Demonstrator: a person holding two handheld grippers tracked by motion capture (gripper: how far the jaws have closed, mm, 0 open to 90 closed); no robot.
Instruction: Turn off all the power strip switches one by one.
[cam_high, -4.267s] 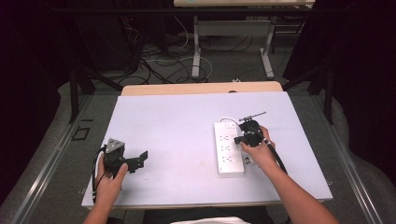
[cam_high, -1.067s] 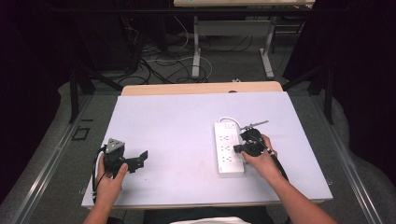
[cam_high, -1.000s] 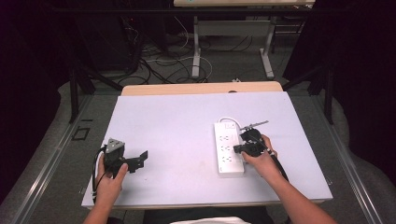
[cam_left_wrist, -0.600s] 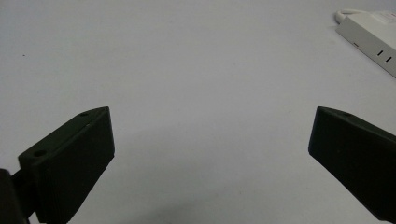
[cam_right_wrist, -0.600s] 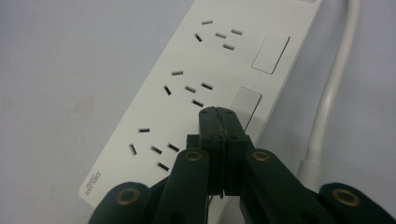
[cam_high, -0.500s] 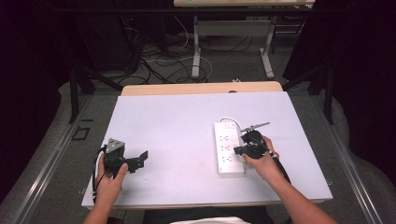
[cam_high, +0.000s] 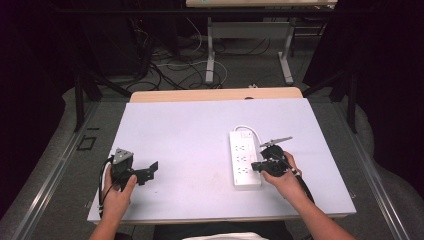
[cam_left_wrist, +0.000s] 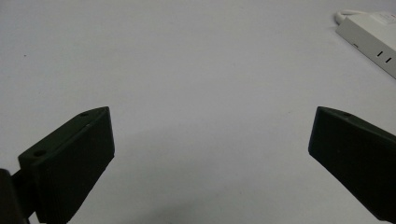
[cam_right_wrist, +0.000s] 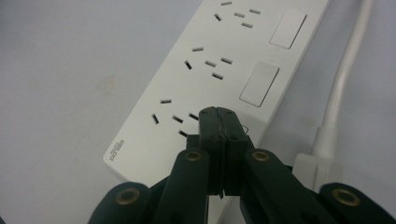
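A white power strip (cam_high: 244, 160) lies lengthwise on the white table (cam_high: 185, 130), right of centre. My right gripper (cam_high: 257, 166) comes at it from the right, near its front end. In the right gripper view the jaws of this gripper (cam_right_wrist: 218, 115) are pressed together with nothing between them. Their tips sit over the strip (cam_right_wrist: 205, 70) beside the nearest socket, where the nearest switch would be; the middle switch (cam_right_wrist: 259, 84) shows beyond. My left gripper (cam_high: 148, 170) rests at the table's front left, open and empty (cam_left_wrist: 210, 140).
The strip's white cable (cam_right_wrist: 345, 70) runs along its far side and ends in a plug (cam_right_wrist: 315, 170) by the right gripper. A wooden tabletop edge (cam_high: 215, 94) abuts the back. Cables and table legs crowd the floor beyond.
The right gripper has slid along the power strip toward the person, from its middle to its front end. The left gripper has stayed put.
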